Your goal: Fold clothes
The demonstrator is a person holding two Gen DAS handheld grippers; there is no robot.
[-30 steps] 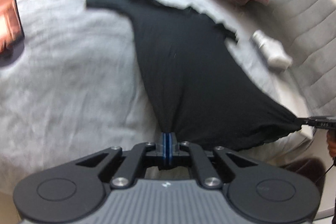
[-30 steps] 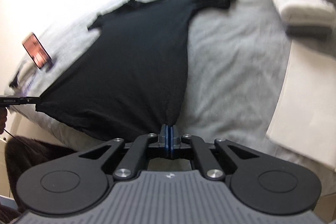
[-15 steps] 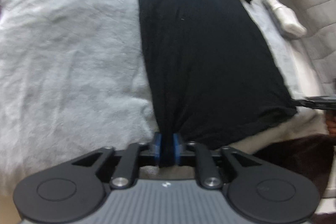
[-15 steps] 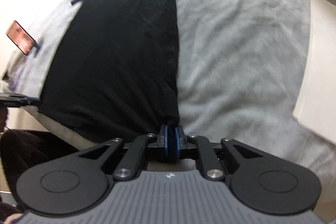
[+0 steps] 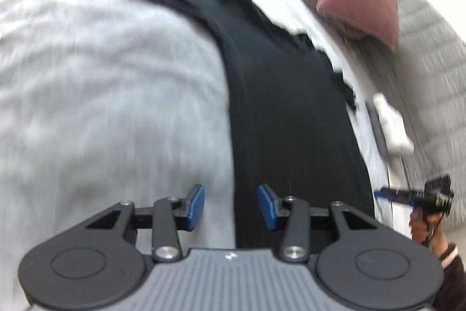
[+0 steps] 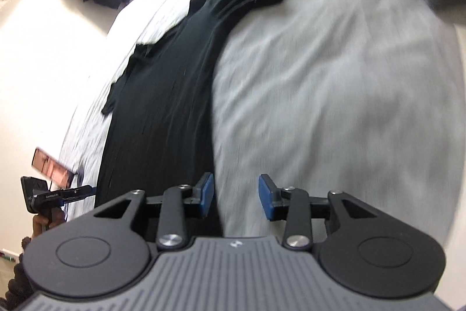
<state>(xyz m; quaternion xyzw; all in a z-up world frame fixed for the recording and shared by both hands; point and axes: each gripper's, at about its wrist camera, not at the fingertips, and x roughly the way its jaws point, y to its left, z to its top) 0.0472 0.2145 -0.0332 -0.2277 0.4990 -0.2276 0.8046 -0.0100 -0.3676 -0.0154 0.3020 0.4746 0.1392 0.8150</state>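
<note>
Both sets of fingers are spreading off the black shirt (image 5: 285,112), left gripper (image 5: 231,207) and right gripper (image 6: 236,200) gripping nothing, so we let the hem lie flat on the bed (image 6: 335,83) between them.

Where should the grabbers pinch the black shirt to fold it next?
Probably at the long side edges of the black shirt. It lies flat and stretched lengthwise on the grey blanket, so the edges are the only parts fingers can slide under. The left gripper, jaws opening, could come in low from the blanket side, and the right gripper, also opening, from its own side.
</note>
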